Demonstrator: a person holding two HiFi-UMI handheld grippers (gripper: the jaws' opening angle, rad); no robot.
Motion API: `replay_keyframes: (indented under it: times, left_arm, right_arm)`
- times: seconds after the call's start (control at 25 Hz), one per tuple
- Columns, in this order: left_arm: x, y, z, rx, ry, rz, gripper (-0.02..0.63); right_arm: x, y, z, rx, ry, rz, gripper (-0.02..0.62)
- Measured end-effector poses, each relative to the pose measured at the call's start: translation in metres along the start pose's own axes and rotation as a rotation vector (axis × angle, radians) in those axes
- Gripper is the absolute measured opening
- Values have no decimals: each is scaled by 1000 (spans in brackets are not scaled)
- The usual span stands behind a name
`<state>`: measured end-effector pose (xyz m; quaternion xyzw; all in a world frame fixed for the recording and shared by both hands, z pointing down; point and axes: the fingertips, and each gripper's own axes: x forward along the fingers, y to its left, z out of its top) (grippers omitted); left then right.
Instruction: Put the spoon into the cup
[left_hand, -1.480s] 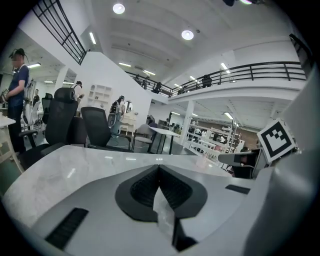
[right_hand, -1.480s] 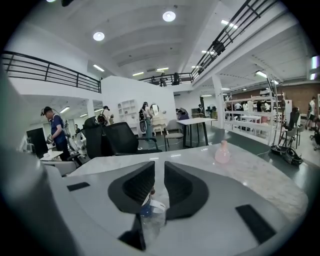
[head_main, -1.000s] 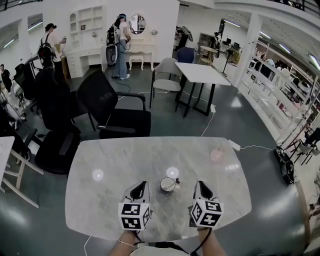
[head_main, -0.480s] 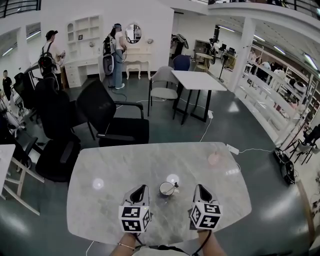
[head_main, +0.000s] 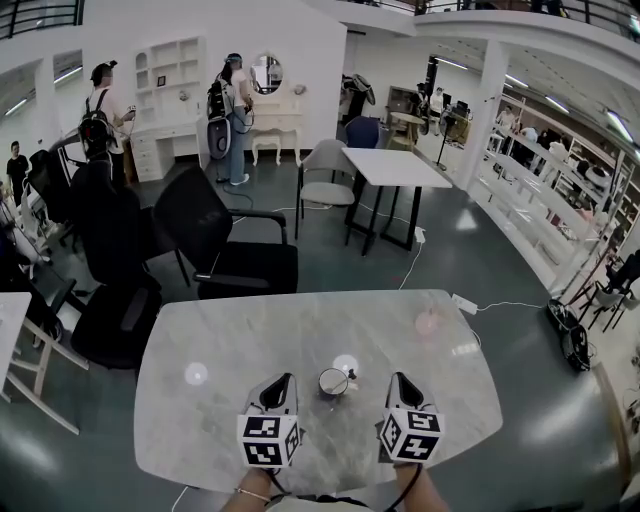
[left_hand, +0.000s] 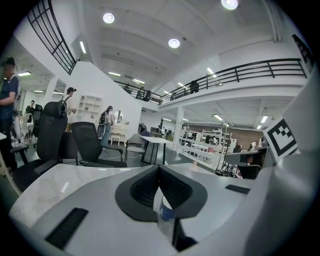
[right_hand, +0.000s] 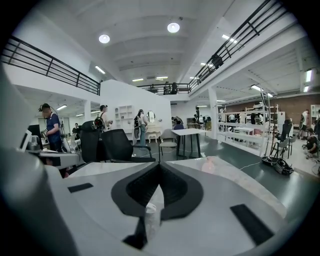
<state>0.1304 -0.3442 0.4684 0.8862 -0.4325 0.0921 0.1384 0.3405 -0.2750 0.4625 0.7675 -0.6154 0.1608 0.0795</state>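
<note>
A small cup (head_main: 334, 381) stands on the marble table (head_main: 230, 340), between my two grippers. A thin dark handle, seemingly the spoon (head_main: 351, 373), sticks out over the cup's right rim. My left gripper (head_main: 284, 381) rests just left of the cup, its jaws closed together with nothing in them. My right gripper (head_main: 400, 380) sits a little to the cup's right, also shut and empty. In the left gripper view the shut gripper (left_hand: 159, 167) has the cup (left_hand: 166, 213) showing below its tips. In the right gripper view the cup (right_hand: 150, 214) appears under the shut gripper (right_hand: 160, 164).
A pale pink object (head_main: 431, 321) lies near the table's far right edge. Black office chairs (head_main: 235, 245) stand behind the table. A white table (head_main: 395, 166) and grey chair lie farther back. People stand by white shelves at the far wall.
The head view has shifted a little, so the table sits slightly lower in the picture. Both grippers and the cup keep their places.
</note>
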Motion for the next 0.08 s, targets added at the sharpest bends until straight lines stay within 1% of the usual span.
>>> replay_keyframes:
  times: [0.08]
  left_arm:
    - [0,1,0,1,-1,-1,18]
  right_arm:
    - [0,1,-1,2,2,-1,31]
